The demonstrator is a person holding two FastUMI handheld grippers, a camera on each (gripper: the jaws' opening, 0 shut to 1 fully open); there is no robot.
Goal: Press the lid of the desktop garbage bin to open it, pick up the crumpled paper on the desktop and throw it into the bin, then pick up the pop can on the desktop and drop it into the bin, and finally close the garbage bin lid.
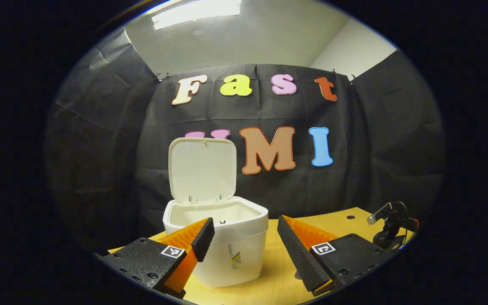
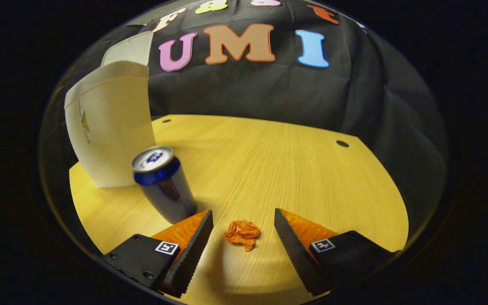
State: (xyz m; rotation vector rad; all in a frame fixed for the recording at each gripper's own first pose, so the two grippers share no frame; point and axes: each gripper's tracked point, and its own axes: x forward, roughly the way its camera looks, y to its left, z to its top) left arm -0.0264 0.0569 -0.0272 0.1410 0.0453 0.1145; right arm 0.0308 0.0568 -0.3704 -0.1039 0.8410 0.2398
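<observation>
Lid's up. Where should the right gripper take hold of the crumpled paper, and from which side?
Across the middle of the crumpled paper, coming straight down and forward. It lies low on the table between the open right gripper fingers, clear of the pop can.

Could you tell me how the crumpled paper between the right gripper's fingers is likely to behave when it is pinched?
The crumpled paper looks small and loosely wadded, so it is probably very light and will compress. Lying free on the table, it may skid if one finger touches first.
</observation>
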